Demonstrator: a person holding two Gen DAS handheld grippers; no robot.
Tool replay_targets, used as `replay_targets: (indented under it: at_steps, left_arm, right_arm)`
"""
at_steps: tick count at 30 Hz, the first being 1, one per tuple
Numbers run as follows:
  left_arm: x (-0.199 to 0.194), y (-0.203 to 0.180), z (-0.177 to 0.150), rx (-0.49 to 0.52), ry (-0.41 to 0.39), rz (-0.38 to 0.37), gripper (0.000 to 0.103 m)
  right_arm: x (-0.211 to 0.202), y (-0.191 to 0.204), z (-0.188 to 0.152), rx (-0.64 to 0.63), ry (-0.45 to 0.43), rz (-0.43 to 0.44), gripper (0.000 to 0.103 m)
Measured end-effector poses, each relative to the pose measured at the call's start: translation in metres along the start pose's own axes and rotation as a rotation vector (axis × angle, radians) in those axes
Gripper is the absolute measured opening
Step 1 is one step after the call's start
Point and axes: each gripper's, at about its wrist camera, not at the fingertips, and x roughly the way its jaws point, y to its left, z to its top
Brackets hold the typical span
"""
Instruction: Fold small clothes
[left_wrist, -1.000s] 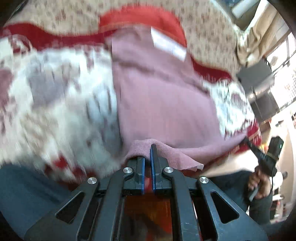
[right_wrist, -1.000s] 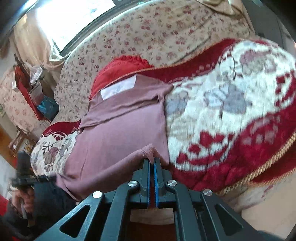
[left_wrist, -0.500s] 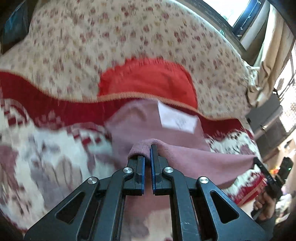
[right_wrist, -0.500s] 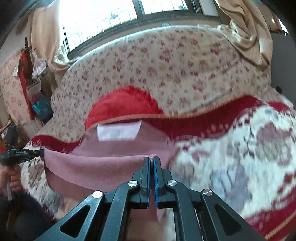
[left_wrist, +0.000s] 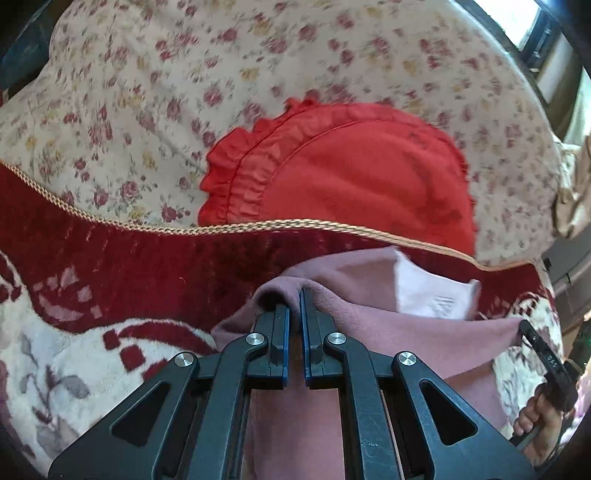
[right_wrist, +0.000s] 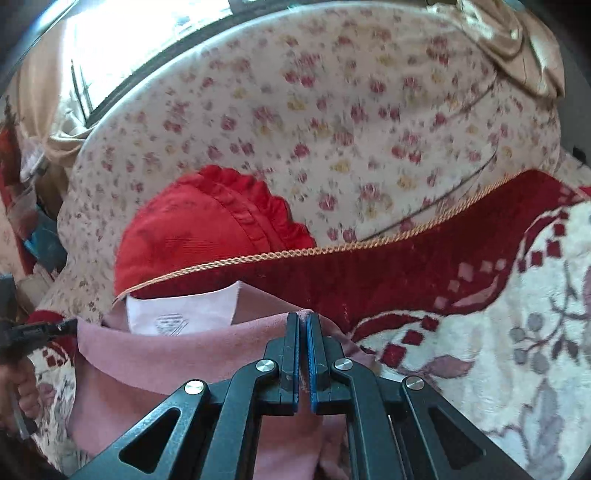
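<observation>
Pink garment (left_wrist: 424, 343), both hand-held grippers (left_wrist: 294, 295) (right_wrist: 302, 319) pinching its edge; white label's (right_wrist: 181, 314) emblem seems wordless.

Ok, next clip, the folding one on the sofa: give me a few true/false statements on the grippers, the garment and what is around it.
1. The left gripper is shut on the pink garment. True.
2. The right gripper is open and clear of the cloth. False: it is shut on the garment's edge.
3. A white label shows on the garment. True.
4. The ruffled cushion is blue. False: it is red.
5. The garment lies on a red and white patterned blanket. True.
</observation>
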Motion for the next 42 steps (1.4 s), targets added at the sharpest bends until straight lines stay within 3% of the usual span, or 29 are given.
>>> replay_targets:
  at_steps: [3, 7, 11, 14, 16, 19, 23, 27, 28, 30, 33, 37, 40, 42]
  left_arm:
    - [0.014, 0.006, -0.001, -0.012, 0.021, 0.011, 0.004]
    - [0.015, 0.013, 0.002, -0.011, 0.012, 0.004, 0.006]
    - [0.007, 0.028, 0.008, -0.054, -0.014, 0.032, 0.011]
    - [-0.01, 0.043, 0.011, -0.107, -0.05, 0.053, 0.011]
    - [-0.028, 0.036, 0.006, -0.079, -0.09, 0.041, 0.011]
    - [-0.04, 0.008, -0.011, -0.002, -0.074, -0.033, 0.011]
    - [-0.019, -0.037, -0.042, 0.13, 0.035, -0.079, 0.011]
    - [0.015, -0.048, -0.056, 0.168, 0.134, -0.003, 0.011]
    - [0.017, -0.051, -0.056, 0.181, 0.132, 0.005, 0.011]
    - [0.015, -0.054, -0.047, 0.189, 0.104, 0.01, 0.011]
    - [0.019, -0.052, -0.025, 0.145, 0.074, -0.014, 0.011]
    - [0.024, -0.047, 0.008, 0.072, -0.012, -0.069, 0.011]
    - [0.025, -0.039, 0.012, 0.05, -0.057, -0.094, 0.011]
    - [0.027, -0.031, 0.01, 0.032, -0.041, -0.094, 0.011]
  right_arm:
    - [0.021, -0.006, 0.001, 0.024, -0.009, 0.001, 0.003]
    - [0.038, -0.02, -0.001, 0.06, 0.015, -0.06, 0.004]
    - [0.028, -0.036, -0.001, 0.091, -0.009, -0.092, 0.004]
    - [0.013, -0.036, -0.001, 0.099, -0.024, -0.035, 0.004]
    - [0.005, -0.022, -0.001, 0.058, -0.014, 0.029, 0.004]
    - [0.006, 0.013, -0.005, -0.063, 0.046, 0.158, 0.004]
    - [0.03, 0.063, -0.019, -0.193, 0.206, 0.304, 0.004]
    - [0.065, 0.088, -0.037, -0.254, 0.341, 0.256, 0.004]
    - [0.081, 0.088, -0.043, -0.235, 0.405, 0.222, 0.004]
    - [0.097, 0.081, -0.046, -0.184, 0.441, 0.173, 0.004]
    - [0.104, 0.071, -0.034, -0.087, 0.391, 0.199, 0.004]
    - [0.095, 0.065, -0.002, -0.02, 0.212, 0.222, 0.004]
    - [0.088, 0.053, 0.014, 0.021, 0.052, 0.2, 0.004]
    - [0.083, 0.041, 0.019, 0.055, 0.023, 0.227, 0.004]
